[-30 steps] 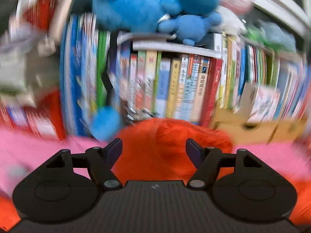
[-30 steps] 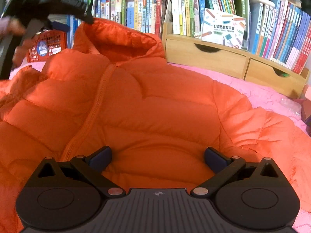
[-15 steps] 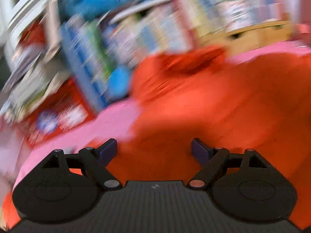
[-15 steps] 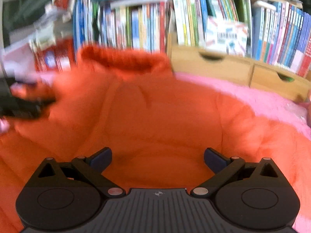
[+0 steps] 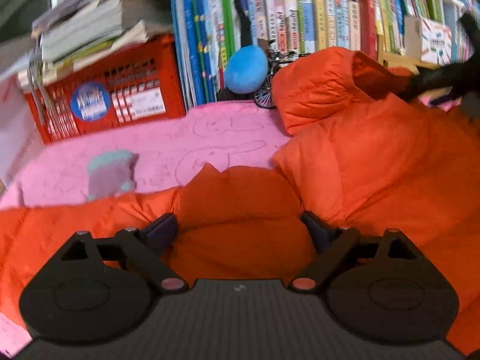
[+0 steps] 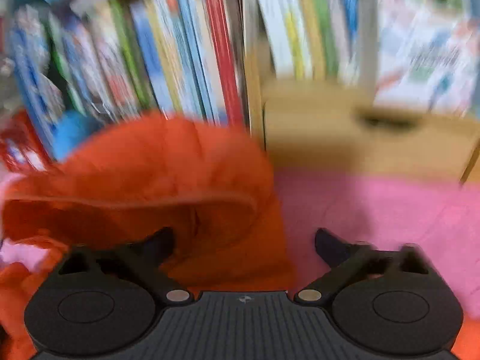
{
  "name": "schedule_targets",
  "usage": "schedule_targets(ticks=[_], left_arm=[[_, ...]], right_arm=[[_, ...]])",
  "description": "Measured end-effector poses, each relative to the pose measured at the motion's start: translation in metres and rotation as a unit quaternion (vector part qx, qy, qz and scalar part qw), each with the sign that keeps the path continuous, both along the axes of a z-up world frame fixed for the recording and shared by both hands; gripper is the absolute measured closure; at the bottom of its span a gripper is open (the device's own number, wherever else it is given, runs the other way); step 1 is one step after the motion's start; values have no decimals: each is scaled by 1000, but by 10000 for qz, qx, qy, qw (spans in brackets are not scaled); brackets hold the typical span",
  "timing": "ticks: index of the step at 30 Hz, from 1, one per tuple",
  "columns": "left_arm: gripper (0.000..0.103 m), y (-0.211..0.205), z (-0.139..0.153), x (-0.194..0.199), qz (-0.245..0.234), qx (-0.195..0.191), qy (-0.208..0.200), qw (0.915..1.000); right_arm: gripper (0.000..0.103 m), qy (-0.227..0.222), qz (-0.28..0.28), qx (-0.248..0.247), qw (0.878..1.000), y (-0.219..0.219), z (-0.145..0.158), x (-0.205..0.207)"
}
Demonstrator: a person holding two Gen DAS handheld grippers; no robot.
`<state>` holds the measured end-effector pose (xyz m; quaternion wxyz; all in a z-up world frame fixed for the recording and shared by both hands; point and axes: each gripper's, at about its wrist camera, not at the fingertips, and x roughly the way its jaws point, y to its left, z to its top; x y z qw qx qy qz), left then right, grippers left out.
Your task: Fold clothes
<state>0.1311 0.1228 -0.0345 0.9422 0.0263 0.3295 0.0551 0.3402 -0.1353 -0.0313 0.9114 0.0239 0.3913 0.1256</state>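
Both grippers gaped: left (image 5: 238, 228) straddled the jacket's (image 5: 375, 180) sleeve at lower centre, right (image 6: 244, 244) neared the hood, presumably to fold.

Right-wrist view motion-smeared: book spines (image 6: 186, 60) unreadable, orange jacket (image 6: 156, 186) edges soft, wooden drawer unit (image 6: 360, 138) vague.

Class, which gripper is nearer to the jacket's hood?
Right. The right gripper is at the hood; the left gripper sits farther off, over a puffy section.
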Motion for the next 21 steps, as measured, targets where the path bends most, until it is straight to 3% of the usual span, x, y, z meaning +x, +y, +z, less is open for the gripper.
schedule_targets(ticks=[1, 3, 6, 8, 11, 13, 16, 17, 18, 21], left_arm=[[10, 0, 0, 0, 2, -15, 0, 10000], [10, 0, 0, 0, 7, -24, -6, 10000], [10, 5, 2, 0, 11, -189, -65, 9998], [10, 11, 7, 3, 132, -230, -271, 9993], [12, 20, 15, 14, 657, 207, -490, 9964], [16, 27, 19, 24, 1103, 563, -556, 9907], [19, 31, 32, 19, 984, -13, -682, 9928], [19, 24, 38, 16, 832, -45, -788, 9934], [19, 13, 45, 13, 646, 0, -918, 9937], [17, -24, 59, 18, 3, 78, -1066, 9943]], right_arm=[[76, 21, 32, 42, 10000, 3, 0, -1], [91, 30, 82, 105, 9999, 9, 0, -3], [93, -928, -299, -356, 9946, 3, 27, -26], [93, -1723, -656, -719, 9802, -9, 47, -40], [93, -2222, -1387, -1109, 9587, -32, 58, -46], [91, -2297, -1691, -1436, 9476, -46, 53, -44], [67, -1916, -1353, -845, 9684, -72, 45, -50], [40, -1930, -1144, -668, 9722, -76, 44, -57], [21, -1942, -935, -491, 9753, -79, 44, -65], [13, -2055, -621, -217, 9765, -90, 45, -90]])
